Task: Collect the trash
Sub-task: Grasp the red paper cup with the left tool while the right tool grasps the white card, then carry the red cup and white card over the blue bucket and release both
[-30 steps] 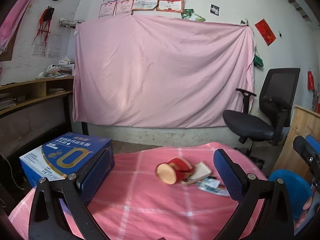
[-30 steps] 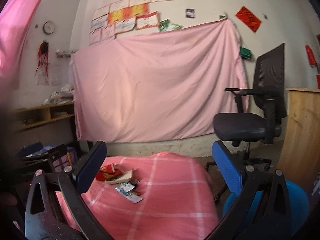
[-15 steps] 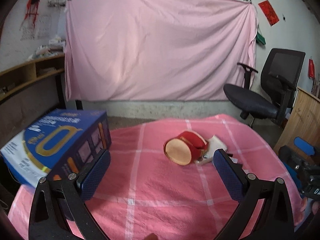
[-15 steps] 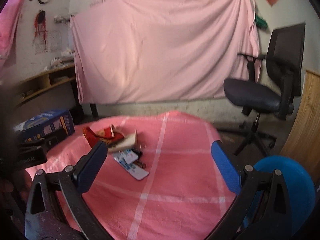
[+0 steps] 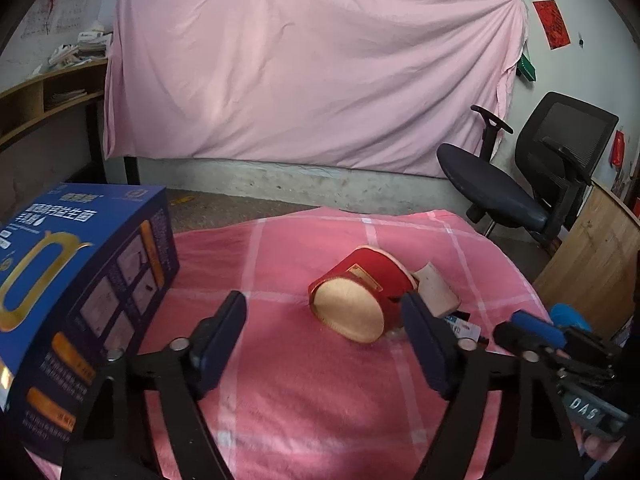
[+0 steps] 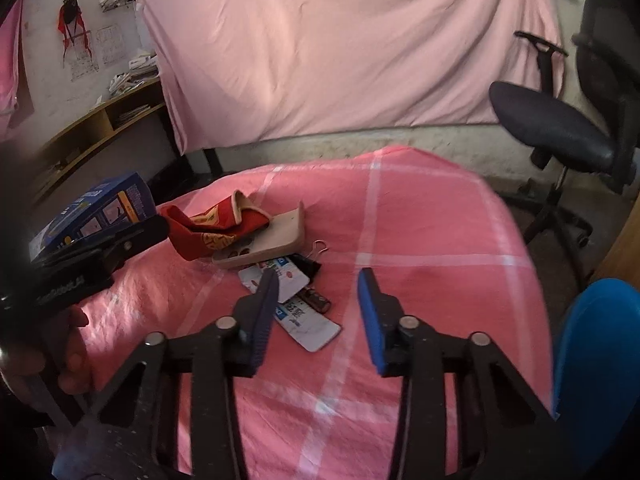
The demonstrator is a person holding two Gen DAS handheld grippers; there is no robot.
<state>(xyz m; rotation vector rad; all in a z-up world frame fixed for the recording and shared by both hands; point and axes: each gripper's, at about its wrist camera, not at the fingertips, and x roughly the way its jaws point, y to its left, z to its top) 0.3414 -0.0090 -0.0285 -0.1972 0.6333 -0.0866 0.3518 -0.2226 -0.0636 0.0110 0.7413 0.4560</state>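
Observation:
A crushed red paper cup lies on its side on the pink checked cloth, against a beige tray. My left gripper is open and empty just in front of the cup. In the right wrist view the cup, the beige tray, white wrappers, a small dark tube and a binder clip lie together. My right gripper is open and empty, above the wrappers.
A blue carton stands at the table's left edge. A black office chair and a wooden cabinet are at the right. A blue bin sits low at the right. A pink sheet hangs behind.
Both grippers have tilted down and moved closer to the table. The cup and the litter now sit nearer the fingertips. Both grippers' jaws stand closer together than before.

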